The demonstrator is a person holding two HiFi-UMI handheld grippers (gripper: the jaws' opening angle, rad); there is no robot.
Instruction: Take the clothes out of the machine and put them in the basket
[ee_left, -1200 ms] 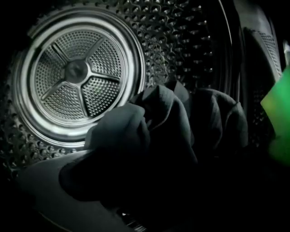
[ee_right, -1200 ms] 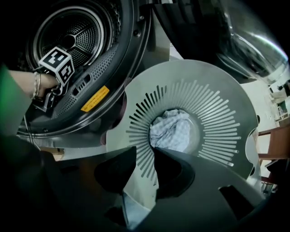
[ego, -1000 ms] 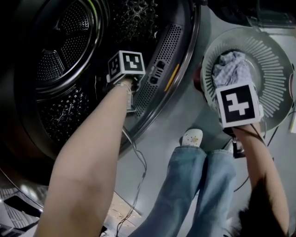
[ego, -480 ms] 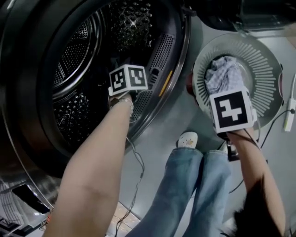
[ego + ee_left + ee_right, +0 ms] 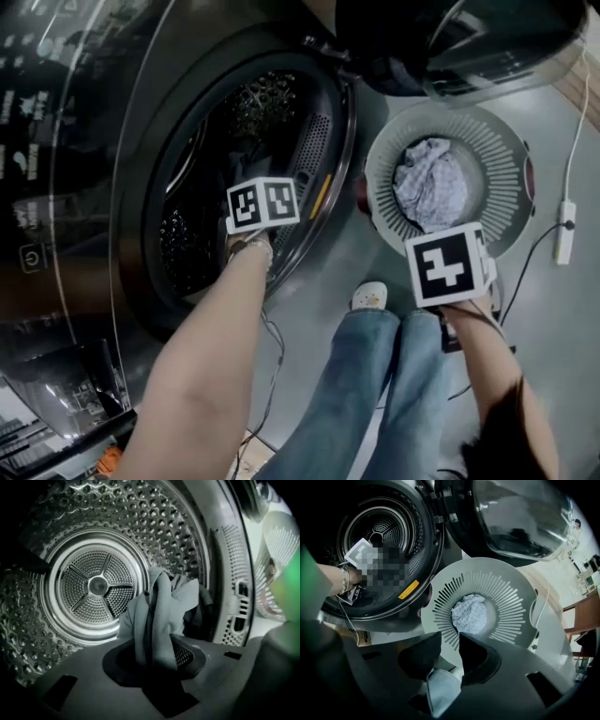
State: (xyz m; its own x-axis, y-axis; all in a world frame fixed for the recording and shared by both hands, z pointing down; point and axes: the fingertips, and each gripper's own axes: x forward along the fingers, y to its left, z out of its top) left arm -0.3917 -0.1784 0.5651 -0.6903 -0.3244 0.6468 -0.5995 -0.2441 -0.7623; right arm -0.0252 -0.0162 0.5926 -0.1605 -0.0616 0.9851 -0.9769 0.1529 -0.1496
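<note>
Nearest, the person's jeans [image 5: 370, 384] stand on the near side of the basket [image 5: 508, 595]. Above the basket's near rim hangs the right hand-held gripper [image 5: 450, 636], pointing down, its jaws a little apart with nothing in them. In the bottom of the basket lies a pale crumpled cloth [image 5: 469, 613]. Just left of the basket is the machine [image 5: 131, 187] with its door swung wide. In its mouth the left hand-held gripper [image 5: 157, 645] has just clamped its jaws onto a grey-green garment [image 5: 161, 604], which bunches between the pads and spreads in loose folds beyond them, on the side of the drum [image 5: 96, 585] nearer the basket. The garment looks light and limp, so it should trail and drape rather than keep its shape. The pinch on a thick gathered fold seems a sound hold, though a hanging end could snag on the door rim on the way across to the basket.
</note>
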